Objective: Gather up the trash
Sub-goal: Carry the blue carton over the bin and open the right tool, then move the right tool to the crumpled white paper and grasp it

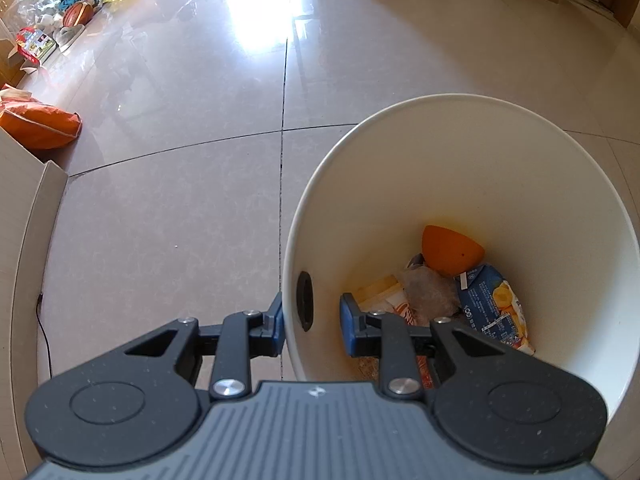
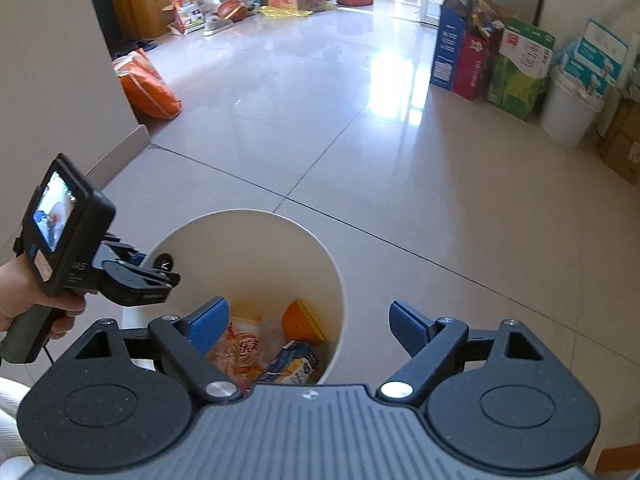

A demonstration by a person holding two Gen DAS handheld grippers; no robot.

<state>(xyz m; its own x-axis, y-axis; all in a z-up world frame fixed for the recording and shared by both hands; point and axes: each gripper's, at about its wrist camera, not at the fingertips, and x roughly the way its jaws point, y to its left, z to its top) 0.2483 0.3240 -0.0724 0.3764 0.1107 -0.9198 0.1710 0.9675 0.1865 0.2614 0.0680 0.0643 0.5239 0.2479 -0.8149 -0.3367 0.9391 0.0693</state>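
The white bin (image 1: 460, 184) on the tiled floor (image 1: 180, 200) holds an orange half-shell (image 1: 450, 250), a blue juice carton (image 1: 496, 308), a snack wrapper (image 2: 240, 350) and crumpled plastic (image 1: 430, 292). The left tool (image 1: 310, 326) straddles the bin's near wall, its pads apart with a gap to the wall; whether they grip is unclear. The right tool (image 2: 308, 322), spread wide and empty, hangs above the bin's opening. Lower trash is hidden.

White trash bin (image 1: 460, 168), lower right, showing cream inside. In it: orange half-shell (image 1: 450, 250), blue juice carton (image 1: 494, 308) w/ yellow fruit print, orange-white snack wrapper (image 2: 240, 350). Beige glossy floor tiles (image 1: 180, 200) w/ dark grout. Orange bag (image 1: 38, 124) glowing at left edge. Gripper pads (image 1: 349, 326) showing blue.
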